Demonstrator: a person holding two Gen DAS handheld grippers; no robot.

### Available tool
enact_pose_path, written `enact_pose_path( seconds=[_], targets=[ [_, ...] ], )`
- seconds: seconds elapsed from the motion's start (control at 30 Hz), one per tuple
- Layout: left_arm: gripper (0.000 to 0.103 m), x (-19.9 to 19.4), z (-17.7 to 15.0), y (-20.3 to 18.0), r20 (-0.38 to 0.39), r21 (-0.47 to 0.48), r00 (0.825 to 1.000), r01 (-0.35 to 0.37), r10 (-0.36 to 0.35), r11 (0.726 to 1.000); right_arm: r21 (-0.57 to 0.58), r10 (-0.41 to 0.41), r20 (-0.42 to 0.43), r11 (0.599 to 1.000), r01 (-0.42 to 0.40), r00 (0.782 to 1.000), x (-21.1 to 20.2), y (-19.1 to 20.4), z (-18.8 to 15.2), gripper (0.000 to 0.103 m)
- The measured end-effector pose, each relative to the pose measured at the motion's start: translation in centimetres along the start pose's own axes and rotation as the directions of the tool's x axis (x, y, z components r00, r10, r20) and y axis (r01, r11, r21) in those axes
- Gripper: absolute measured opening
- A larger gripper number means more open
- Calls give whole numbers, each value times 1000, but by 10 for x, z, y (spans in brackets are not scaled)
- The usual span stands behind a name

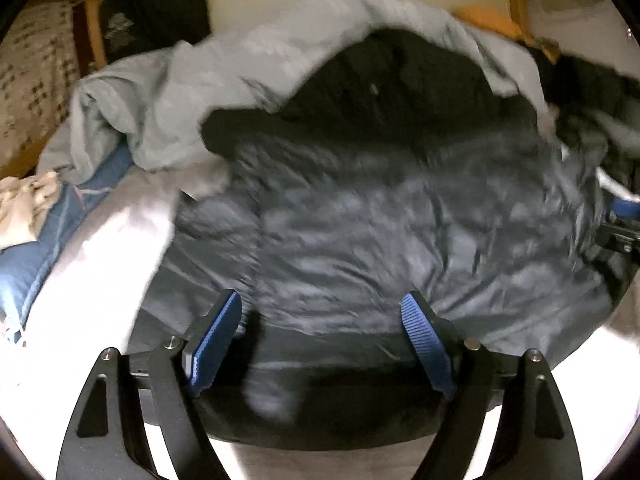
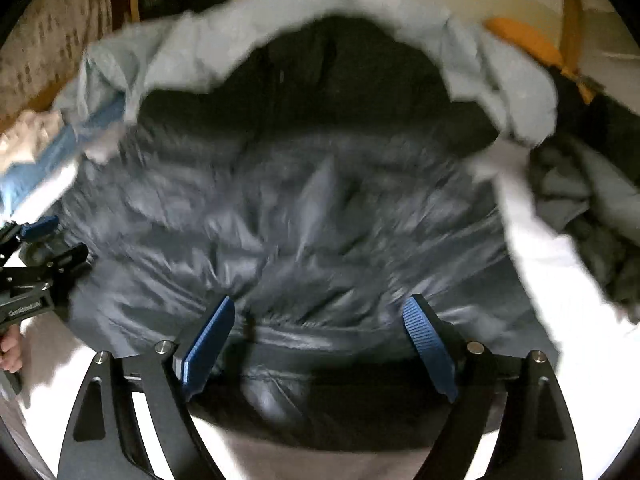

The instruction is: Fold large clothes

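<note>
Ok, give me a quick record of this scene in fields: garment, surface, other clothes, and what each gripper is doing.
garment: dark puffer jacket spread flat, black lining showing at its far end
surface: white sheet
other clothes: light grey garment bunched behind the jacket; dark green garment to the right
left gripper: open, over the jacket's near hem
right gripper: open, over the near hem, nothing held
image quality: motion-blurred

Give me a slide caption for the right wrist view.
Open right gripper above the hem of a dark puffer jacket spread on a white bed.
</note>
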State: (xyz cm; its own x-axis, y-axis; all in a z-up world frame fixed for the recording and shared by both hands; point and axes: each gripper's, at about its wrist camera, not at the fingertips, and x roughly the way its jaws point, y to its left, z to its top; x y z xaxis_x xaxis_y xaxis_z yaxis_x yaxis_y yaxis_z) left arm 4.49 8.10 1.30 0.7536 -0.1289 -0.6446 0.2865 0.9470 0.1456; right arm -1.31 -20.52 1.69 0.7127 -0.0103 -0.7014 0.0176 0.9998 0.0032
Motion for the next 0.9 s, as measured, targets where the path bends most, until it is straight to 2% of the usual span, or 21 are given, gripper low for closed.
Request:
enact_pose_path(
  seconds=[0.07, 0.1, 0.2, 0.23, 0.27, 0.37, 0.43, 0.5, 0.63, 0.77, 0.83, 0.9],
  targets=[
    [82, -10, 6, 12, 23, -29, 1000, -13, 14, 999, 35, -17, 15, 999, 16, 1000, -16, -11, 2, 87],
    [82, -12, 9, 18, 23, -43, 999, -24, 25, 999, 71, -15, -4, 997, 15, 1000, -18, -20, 1, 87],
    [82, -9, 13, 38, 1, -106, 994, -112, 113, 988, 187, 19, -55, 982, -8, 998, -16, -49, -4, 87],
    [82, -6, 12, 46, -13, -134, 989, -145, 144, 980, 213, 22, -80, 977, -4, 997, -13, -62, -7, 82],
    [82, -2, 9, 53, -31, -155, 987, -163, 161, 974, 217, 15, -90, 976, 4, 996, -11, -68, -11, 66],
    [76, 16, -4, 72, -117, -158, 968, -238, 221, 959, 213, -4, -103, 977, 26, 995, -11, -90, -23, 41],
    [71, 28, -16, 79, -163, -138, 955, -270, 247, 953, 223, 20, -116, 975, 6, 993, -7, -101, -28, 35],
    [72, 33, -28, 87, -176, -145, 954, -269, 243, 952, 223, -1, -140, 974, 33, 990, 0, -108, -34, 32],
    [72, 26, -36, 84, -137, -116, 938, -335, 319, 935, 213, -53, -166, 973, 88, 985, 10, -117, -39, 32],
    [71, 18, -38, 92, -137, -148, 936, -344, 325, 927, 209, -96, -189, 968, 136, 977, 11, -119, -36, 31],
    [69, 7, -33, 95, -100, -180, 947, -318, 304, 931, 197, -156, -173, 962, 190, 972, 3, -118, -30, 31],
    [69, -7, -21, 94, -6, -205, 967, -252, 256, 946, 184, -173, -75, 966, 185, 982, -14, -117, -17, 31]
  ],
)
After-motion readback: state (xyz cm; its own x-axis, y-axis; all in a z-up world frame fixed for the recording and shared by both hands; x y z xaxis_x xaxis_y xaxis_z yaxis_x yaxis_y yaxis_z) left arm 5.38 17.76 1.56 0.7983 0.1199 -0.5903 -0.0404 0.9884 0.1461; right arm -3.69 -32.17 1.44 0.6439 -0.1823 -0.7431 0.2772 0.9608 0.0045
